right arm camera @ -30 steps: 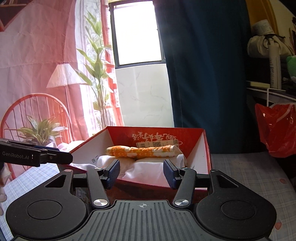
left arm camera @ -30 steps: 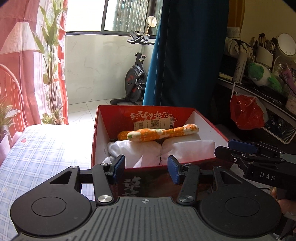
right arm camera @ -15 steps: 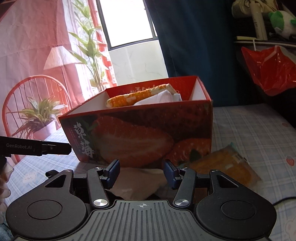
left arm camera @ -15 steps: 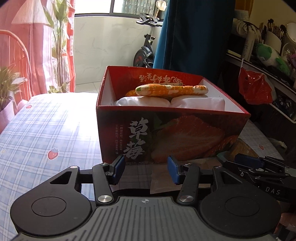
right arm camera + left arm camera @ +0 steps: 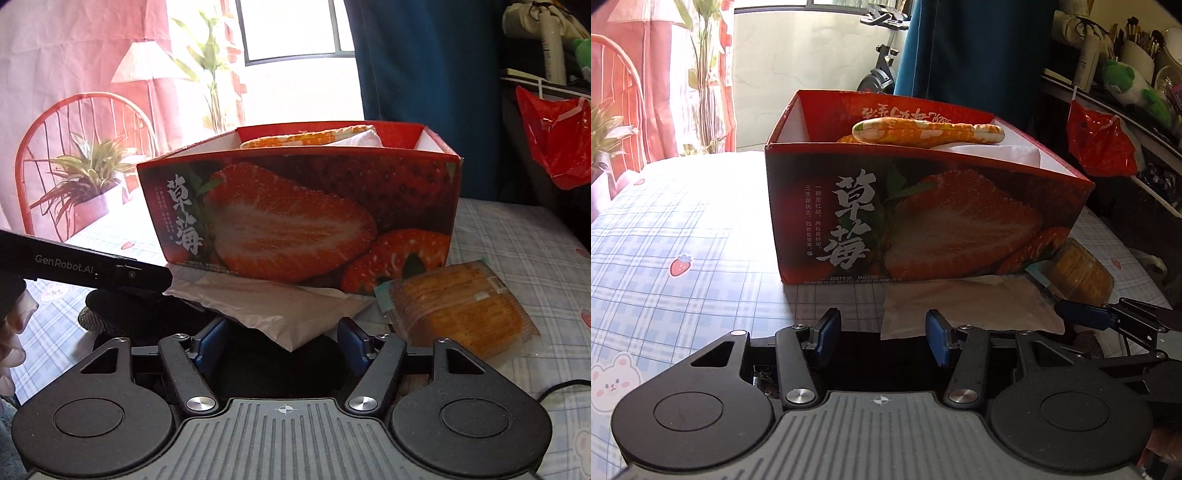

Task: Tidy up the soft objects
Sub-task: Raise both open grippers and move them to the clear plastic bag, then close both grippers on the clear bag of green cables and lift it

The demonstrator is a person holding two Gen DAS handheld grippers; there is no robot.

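A red strawberry box (image 5: 923, 221) stands on a checked cloth (image 5: 683, 221). Inside it, an orange patterned roll (image 5: 927, 131) lies on white folded cloth (image 5: 990, 151). A pale flat packet (image 5: 280, 306) lies against the box's near side, and an orange packet (image 5: 458, 306) lies just right of it. A dark knitted item (image 5: 122, 310) lies left of the pale packet.

The left gripper (image 5: 882, 338) hangs low before the box, jaws apart and empty. The right gripper (image 5: 279, 339) has its jaws opening; the pale packet's near corner points between them, but the blue pads (image 5: 351, 341) do not press it.
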